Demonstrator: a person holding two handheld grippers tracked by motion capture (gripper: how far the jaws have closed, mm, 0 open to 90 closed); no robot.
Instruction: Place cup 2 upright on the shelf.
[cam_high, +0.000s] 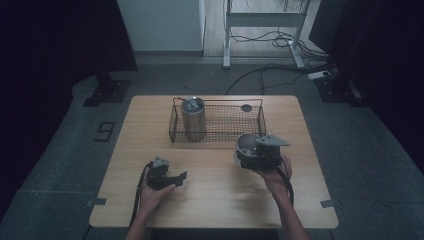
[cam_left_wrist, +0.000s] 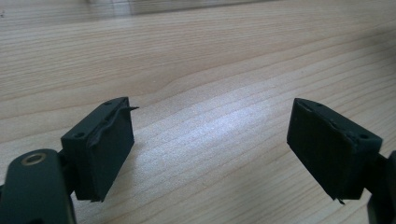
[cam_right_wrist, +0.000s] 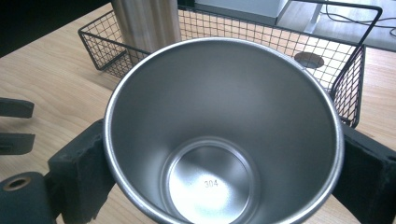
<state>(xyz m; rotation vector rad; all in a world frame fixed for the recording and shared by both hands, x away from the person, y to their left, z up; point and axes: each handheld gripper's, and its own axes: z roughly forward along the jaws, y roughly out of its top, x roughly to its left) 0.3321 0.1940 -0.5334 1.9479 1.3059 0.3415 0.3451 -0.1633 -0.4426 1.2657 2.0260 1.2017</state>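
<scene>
From above, the right gripper (cam_high: 244, 156) clamps the steel cup (cam_high: 247, 143) just in front of the wire basket (cam_high: 261, 119), while the left gripper (cam_high: 180, 176) rests low over the table (cam_high: 215, 200). Along the left gripper (cam_left_wrist: 210, 154), both jaws stand apart over bare wood. Between the right gripper's pads (cam_right_wrist: 79, 172), the steel cup (cam_right_wrist: 224, 116) sits gripped, mouth facing the camera, the wire basket (cam_right_wrist: 355, 88) behind it.

A tumbler (cam_high: 193, 118) stood in the wire basket's (cam_high: 220, 137) left end at the counter's (cam_high: 215, 195) back; a steel cup (cam_high: 246, 145) sat just before its right half.
</scene>
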